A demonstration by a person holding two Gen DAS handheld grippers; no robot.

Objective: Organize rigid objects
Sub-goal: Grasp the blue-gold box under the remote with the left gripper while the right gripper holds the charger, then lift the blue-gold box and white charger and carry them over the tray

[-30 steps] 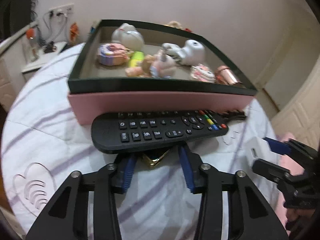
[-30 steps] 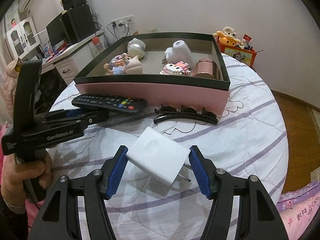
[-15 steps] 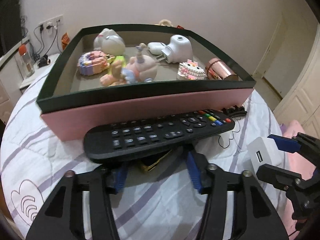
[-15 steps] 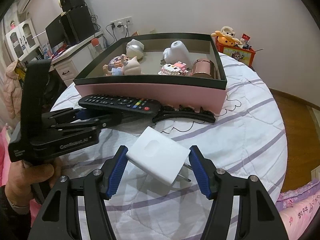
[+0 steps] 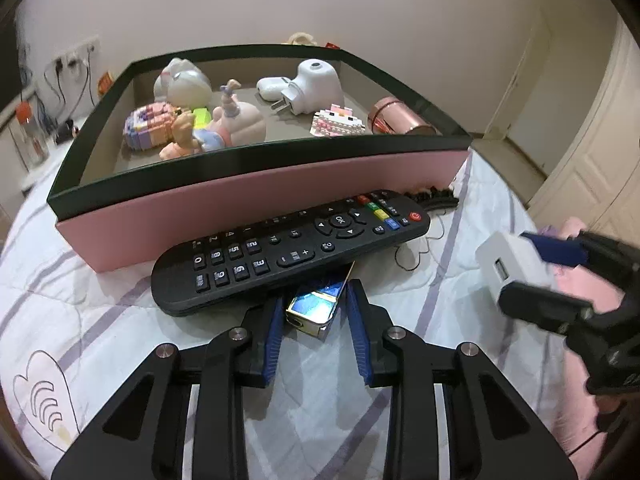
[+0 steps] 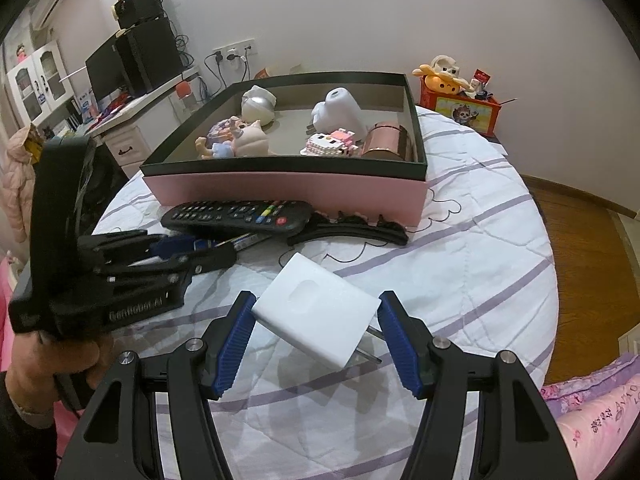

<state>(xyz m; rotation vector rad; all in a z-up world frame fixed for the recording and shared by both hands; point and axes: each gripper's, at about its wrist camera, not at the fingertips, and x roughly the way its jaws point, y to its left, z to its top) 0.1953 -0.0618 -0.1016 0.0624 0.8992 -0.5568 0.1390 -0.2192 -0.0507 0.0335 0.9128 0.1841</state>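
A black remote (image 5: 288,248) lies in front of the pink box (image 5: 260,196), resting on a shiny gold lighter (image 5: 316,308). My left gripper (image 5: 314,296) is closing on the lighter, and both blue pads touch its sides below the remote. My right gripper (image 6: 316,304) is shut on a white charger (image 6: 316,316) and holds it just above the quilt, prongs pointing right. The right wrist view shows the left gripper (image 6: 224,254) low beside the remote (image 6: 240,214). A black hair clip (image 6: 352,232) lies along the box wall (image 6: 280,190).
The box holds figurines, block toys, a white plug and a copper cylinder (image 6: 384,144). A red toy box (image 6: 460,108) stands behind the round quilted table. A desk with a monitor (image 6: 120,68) is at the left. The wooden floor is at the right.
My left gripper slid right along the remote and rolled a little. Its jaws widened, then narrowed onto the lighter. The right gripper and charger stayed still.
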